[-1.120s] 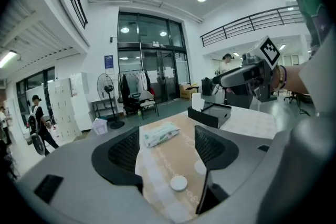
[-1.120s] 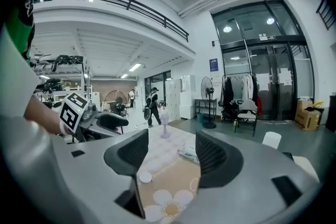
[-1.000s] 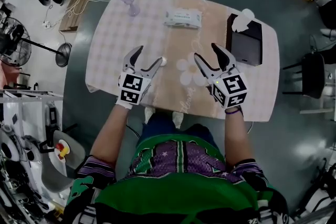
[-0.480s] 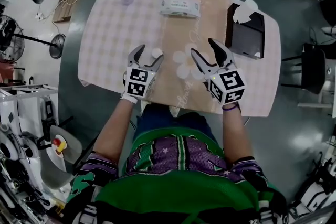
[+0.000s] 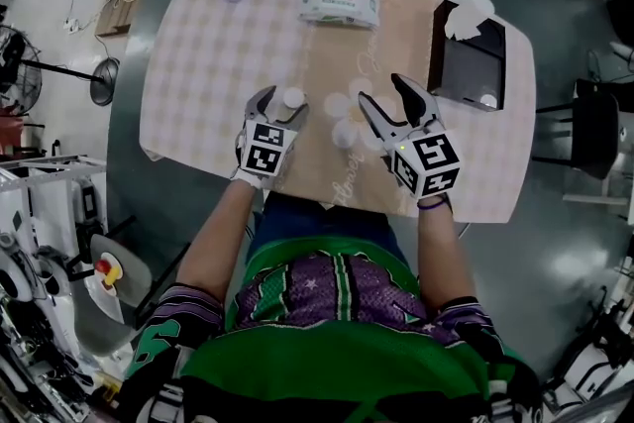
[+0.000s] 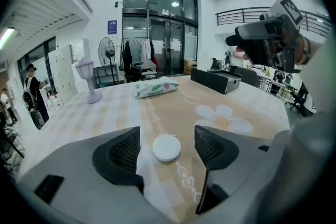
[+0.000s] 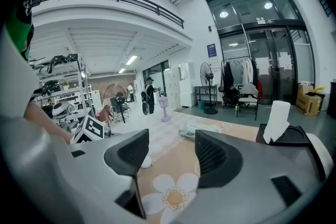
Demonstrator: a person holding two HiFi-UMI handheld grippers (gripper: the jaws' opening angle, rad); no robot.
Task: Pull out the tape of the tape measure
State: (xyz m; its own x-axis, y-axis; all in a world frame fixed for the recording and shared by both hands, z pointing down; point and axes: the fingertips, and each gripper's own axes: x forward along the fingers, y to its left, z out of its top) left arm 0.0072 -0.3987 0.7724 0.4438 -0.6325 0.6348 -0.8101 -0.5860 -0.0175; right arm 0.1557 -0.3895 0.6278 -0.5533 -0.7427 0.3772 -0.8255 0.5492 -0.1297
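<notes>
Approach step, nothing pulled yet. L gripper (image 5: 280, 105) is low over the table (image 5: 198, 64), jaws apart, w/ the round white tape measure (image 6: 167, 148) lying between them, unclasped. R gripper (image 7: 169, 155), also spread & empty, is near. Next, prob.: L clamps case, R finds tape tip (not visible).

Bare table (image 5: 198, 64) surrounds the tape measure (image 5: 293, 97); wipes pack (image 5: 340, 4) and black box (image 5: 471, 64) lie well apart.

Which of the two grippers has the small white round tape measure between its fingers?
The left gripper: the small white round tape measure lies on the table between its open fingers, touching neither. The right gripper is open and empty.
</notes>
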